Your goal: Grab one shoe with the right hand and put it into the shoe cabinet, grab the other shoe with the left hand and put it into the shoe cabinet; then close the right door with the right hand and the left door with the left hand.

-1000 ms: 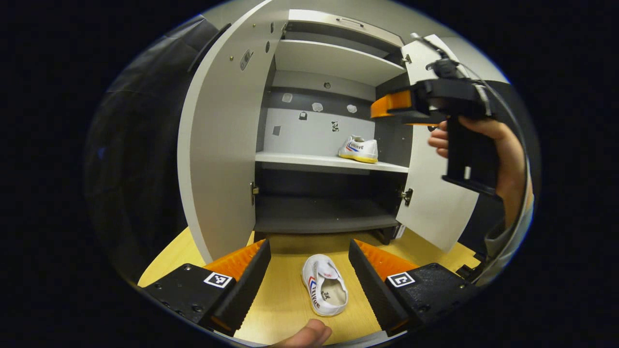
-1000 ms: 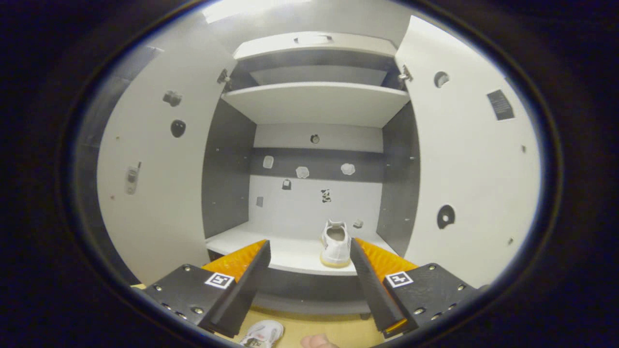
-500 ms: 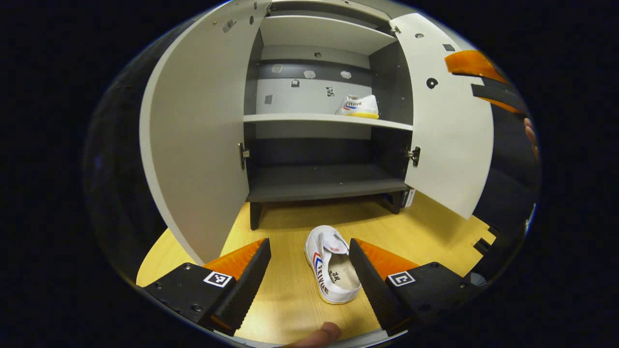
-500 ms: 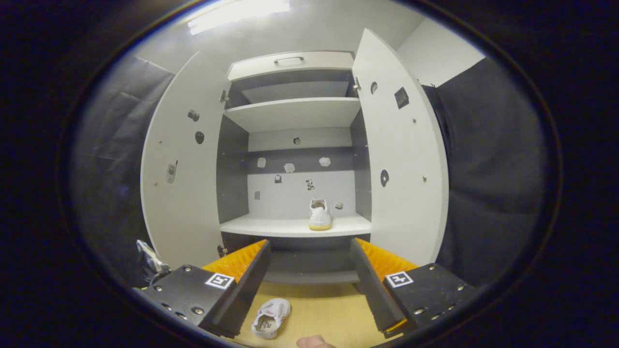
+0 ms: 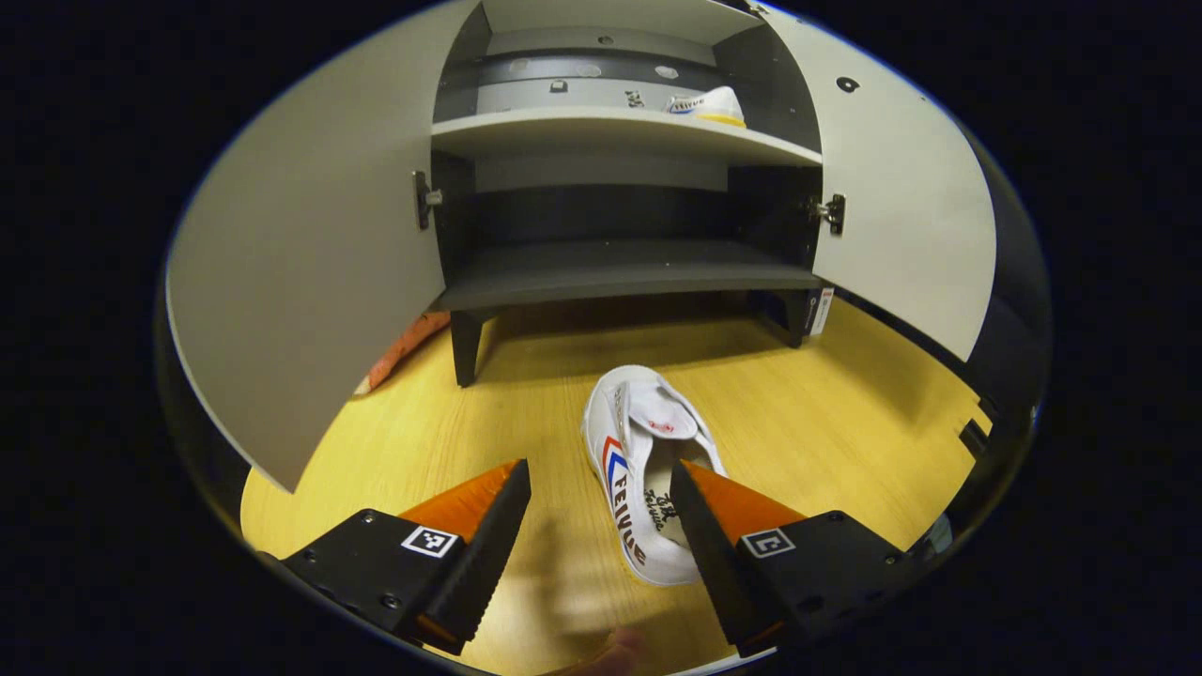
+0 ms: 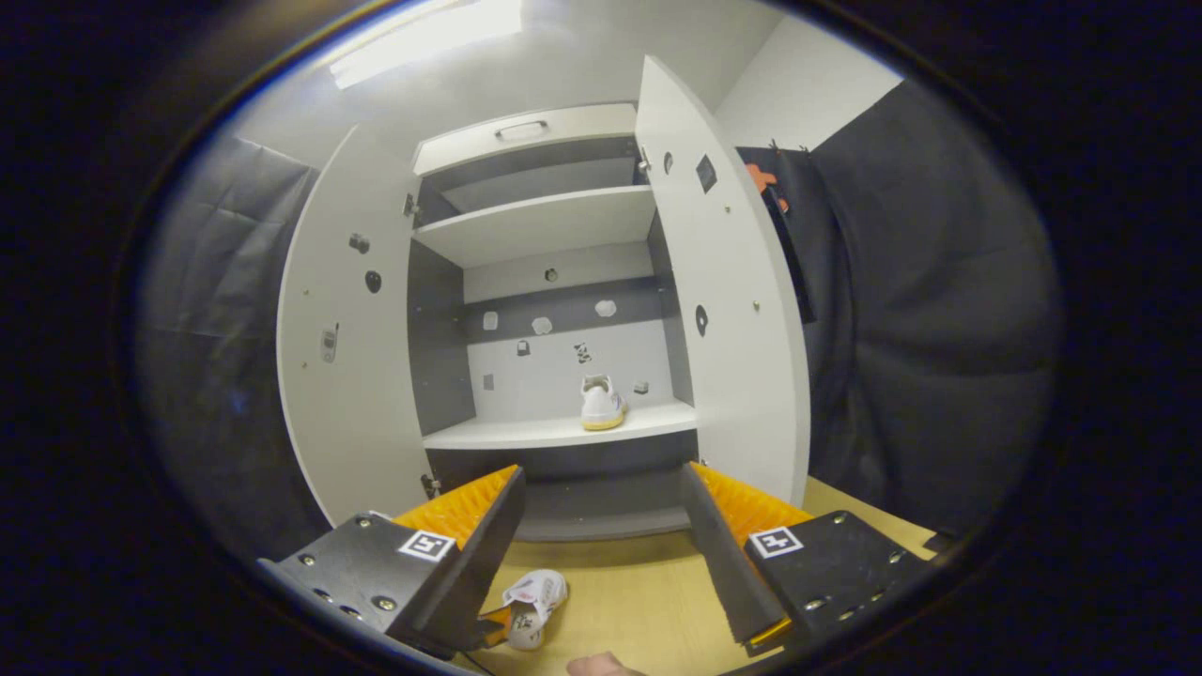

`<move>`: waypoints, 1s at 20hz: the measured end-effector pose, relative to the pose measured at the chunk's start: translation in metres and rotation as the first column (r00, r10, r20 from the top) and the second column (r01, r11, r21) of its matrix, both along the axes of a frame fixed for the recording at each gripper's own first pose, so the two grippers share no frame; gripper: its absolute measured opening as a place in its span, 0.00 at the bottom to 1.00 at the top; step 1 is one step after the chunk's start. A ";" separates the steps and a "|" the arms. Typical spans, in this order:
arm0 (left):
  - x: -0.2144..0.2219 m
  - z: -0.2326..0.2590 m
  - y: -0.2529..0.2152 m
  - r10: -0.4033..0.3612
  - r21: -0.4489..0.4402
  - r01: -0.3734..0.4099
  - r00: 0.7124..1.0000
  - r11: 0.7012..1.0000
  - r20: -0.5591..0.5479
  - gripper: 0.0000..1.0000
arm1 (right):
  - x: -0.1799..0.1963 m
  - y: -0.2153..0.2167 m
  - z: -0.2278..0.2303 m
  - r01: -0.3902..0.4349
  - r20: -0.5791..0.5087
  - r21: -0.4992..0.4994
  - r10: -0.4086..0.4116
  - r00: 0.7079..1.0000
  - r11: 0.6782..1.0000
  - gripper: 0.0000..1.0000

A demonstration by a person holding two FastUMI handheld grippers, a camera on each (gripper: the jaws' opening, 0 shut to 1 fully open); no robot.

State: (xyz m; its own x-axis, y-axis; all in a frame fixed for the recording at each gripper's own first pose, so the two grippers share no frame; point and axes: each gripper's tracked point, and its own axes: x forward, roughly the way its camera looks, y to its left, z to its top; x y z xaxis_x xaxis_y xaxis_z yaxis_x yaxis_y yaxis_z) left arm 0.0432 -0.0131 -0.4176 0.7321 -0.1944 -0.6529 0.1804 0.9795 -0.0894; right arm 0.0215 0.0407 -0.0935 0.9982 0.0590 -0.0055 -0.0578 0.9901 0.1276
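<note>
Shoe [image 5: 643, 469] between your wide-open left gripper [image 5: 598, 526] fingers (nothing held): light, soft canvas; pinch the stiffer sidewall, its collar folds.

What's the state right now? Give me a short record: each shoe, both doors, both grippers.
shoe on shelf: white shoe on the middle shelf of the shoe cabinet
shoe on floor: second shoe lies on the wooden floor before the cabinet
left door: open
right door: open
left gripper: open, low over the floor shoe, one of its fingers over the shoe's opening
right gripper: open, empty, facing the cabinet
</note>
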 end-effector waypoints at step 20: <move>0.038 -0.045 -0.001 0.001 0.015 0.001 0.996 1.000 -0.086 0.01 | -0.016 -0.022 0.002 0.053 0.066 -0.091 -0.047 0.997 0.995 1.00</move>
State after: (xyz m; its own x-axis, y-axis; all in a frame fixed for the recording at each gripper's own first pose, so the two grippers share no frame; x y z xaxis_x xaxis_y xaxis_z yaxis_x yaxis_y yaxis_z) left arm 0.0808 -0.0143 -0.4631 0.6733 -0.1843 -0.7160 0.1727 0.9808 -0.0900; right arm 0.0054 0.0188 -0.0917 0.9984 0.0116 0.0555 -0.0134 0.9994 0.0333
